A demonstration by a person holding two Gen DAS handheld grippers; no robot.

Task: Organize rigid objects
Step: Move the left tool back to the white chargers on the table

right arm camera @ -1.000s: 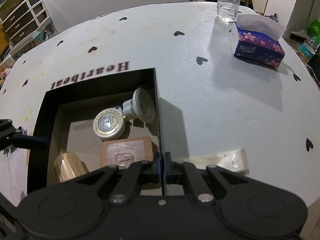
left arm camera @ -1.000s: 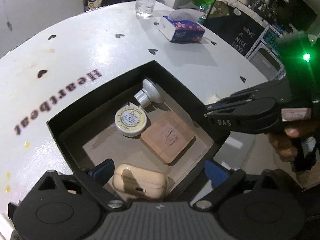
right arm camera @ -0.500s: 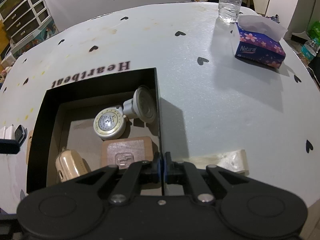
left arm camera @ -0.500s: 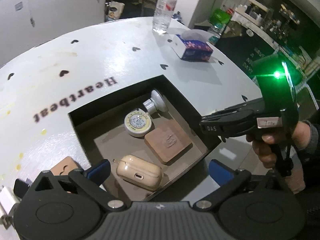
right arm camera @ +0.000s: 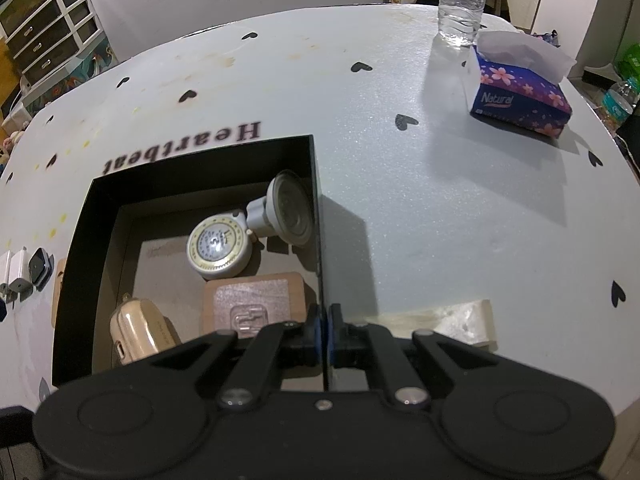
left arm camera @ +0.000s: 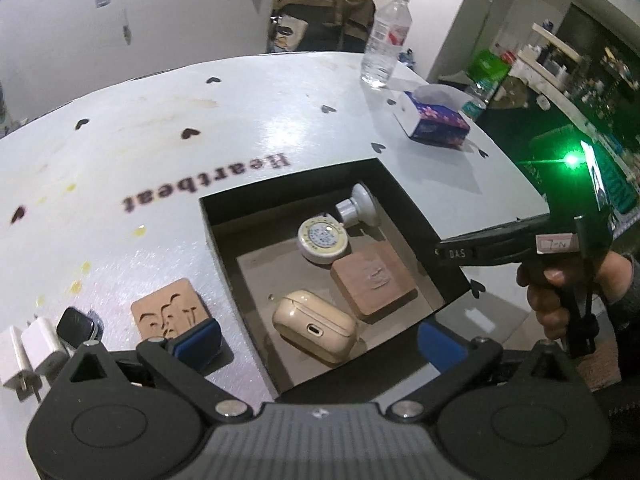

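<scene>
A black open box (left arm camera: 294,176) (right arm camera: 200,152) sits on the white table. In it lie a beige earbud case (left arm camera: 314,325) (right arm camera: 138,334), a wooden block (left arm camera: 372,278) (right arm camera: 252,300), a round tape measure (left arm camera: 323,237) (right arm camera: 219,248) and a grey suction knob (left arm camera: 360,206) (right arm camera: 286,214). My left gripper (left arm camera: 320,338) is open and empty, above the box's near edge. My right gripper (right arm camera: 323,330) is shut on the box's right wall. It also shows in the left wrist view (left arm camera: 520,240). Left of the box lie a wooden coaster (left arm camera: 170,312), a smartwatch (left arm camera: 78,328) and a white charger (left arm camera: 28,354).
A tissue box (right arm camera: 520,100) (left arm camera: 434,122) and a water bottle (right arm camera: 462,0) (left arm camera: 384,44) stand at the table's far right. A pale strip (right arm camera: 456,318) lies right of my right gripper. The table's edge curves close on the right.
My left gripper has pulled back and up from the box, leaving the earbud case inside. The coaster, watch and charger have come into view. The right gripper has kept its hold.
</scene>
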